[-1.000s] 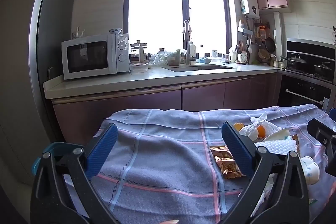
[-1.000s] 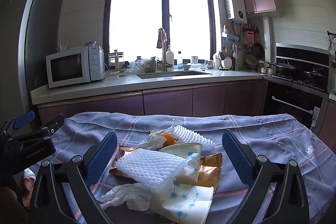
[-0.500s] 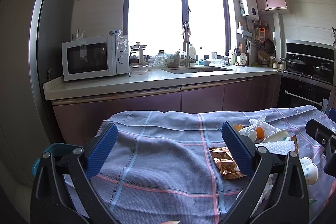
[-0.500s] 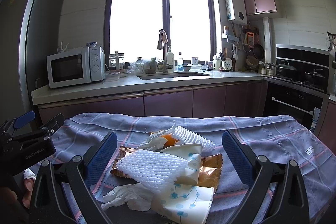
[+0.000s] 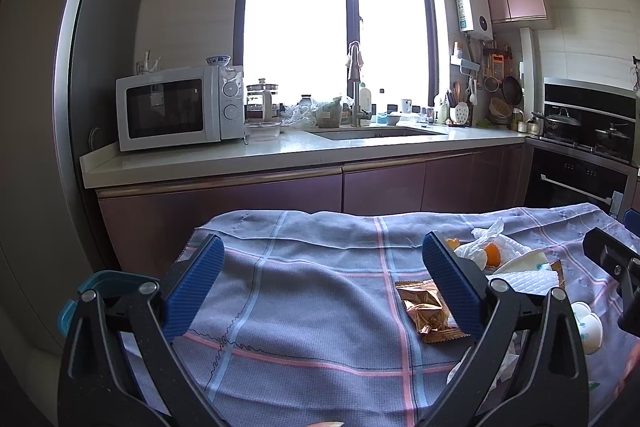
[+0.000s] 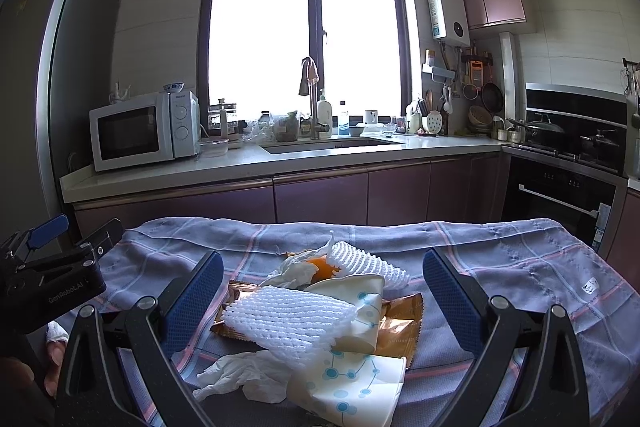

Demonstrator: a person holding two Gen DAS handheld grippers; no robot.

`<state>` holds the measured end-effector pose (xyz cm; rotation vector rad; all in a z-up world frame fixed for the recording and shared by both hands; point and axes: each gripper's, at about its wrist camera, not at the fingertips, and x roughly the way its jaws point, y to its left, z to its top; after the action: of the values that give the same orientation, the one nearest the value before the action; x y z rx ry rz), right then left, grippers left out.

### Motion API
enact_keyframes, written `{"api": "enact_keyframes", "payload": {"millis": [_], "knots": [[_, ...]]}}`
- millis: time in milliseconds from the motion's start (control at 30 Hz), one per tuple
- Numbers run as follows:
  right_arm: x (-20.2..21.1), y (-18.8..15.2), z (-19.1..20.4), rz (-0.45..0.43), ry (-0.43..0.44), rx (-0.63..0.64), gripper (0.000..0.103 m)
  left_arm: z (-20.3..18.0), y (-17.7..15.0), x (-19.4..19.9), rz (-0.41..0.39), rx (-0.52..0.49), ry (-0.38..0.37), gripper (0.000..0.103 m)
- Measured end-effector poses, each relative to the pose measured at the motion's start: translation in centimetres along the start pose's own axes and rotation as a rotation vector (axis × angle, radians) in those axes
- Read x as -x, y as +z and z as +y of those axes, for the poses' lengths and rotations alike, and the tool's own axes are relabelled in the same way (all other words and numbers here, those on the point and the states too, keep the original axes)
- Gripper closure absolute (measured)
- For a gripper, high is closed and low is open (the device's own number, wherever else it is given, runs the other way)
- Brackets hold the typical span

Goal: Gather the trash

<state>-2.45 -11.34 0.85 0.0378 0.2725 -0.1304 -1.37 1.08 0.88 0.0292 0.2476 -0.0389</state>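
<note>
Your right gripper (image 6: pixel 323 293), jaws spread wide, frames the trash pile: white foam net (image 6: pixel 288 321), gold wrapper (image 6: pixel 400 327), crumpled tissue (image 6: pixel 240 375), on the plaid cloth (image 6: pixel 520 259).

Cloth (image 5: pixel 304 291) left bare; trash pile (image 6: pixel 316 319) blocks right

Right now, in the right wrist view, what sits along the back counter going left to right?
White microwave → glass coffee press → steel sink tap → white pump bottle → white spotted utensil holder → black lidded pan.

Table under blue-grey checked cloth (image 6: pixel 500 267), pink and pale-blue lines. On it, one heap: foam nets (image 6: pixel 288 319), gold wrappers (image 5: pixel 428 309), crumpled tissue (image 6: pixel 244 375), flattened paper cups (image 6: pixel 352 383), orange peel (image 6: pixel 324 269).
</note>
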Motion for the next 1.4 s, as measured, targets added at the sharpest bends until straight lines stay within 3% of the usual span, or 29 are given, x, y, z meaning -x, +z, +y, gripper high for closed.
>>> {"api": "enact_keyframes", "payload": {"millis": [1400], "knots": [[-0.8, -0.8, -0.9, 0.053, 0.026, -0.035, 0.006, -0.3, -0.5, -1.1, 0.038, -0.008, -0.024, 0.006]]}}
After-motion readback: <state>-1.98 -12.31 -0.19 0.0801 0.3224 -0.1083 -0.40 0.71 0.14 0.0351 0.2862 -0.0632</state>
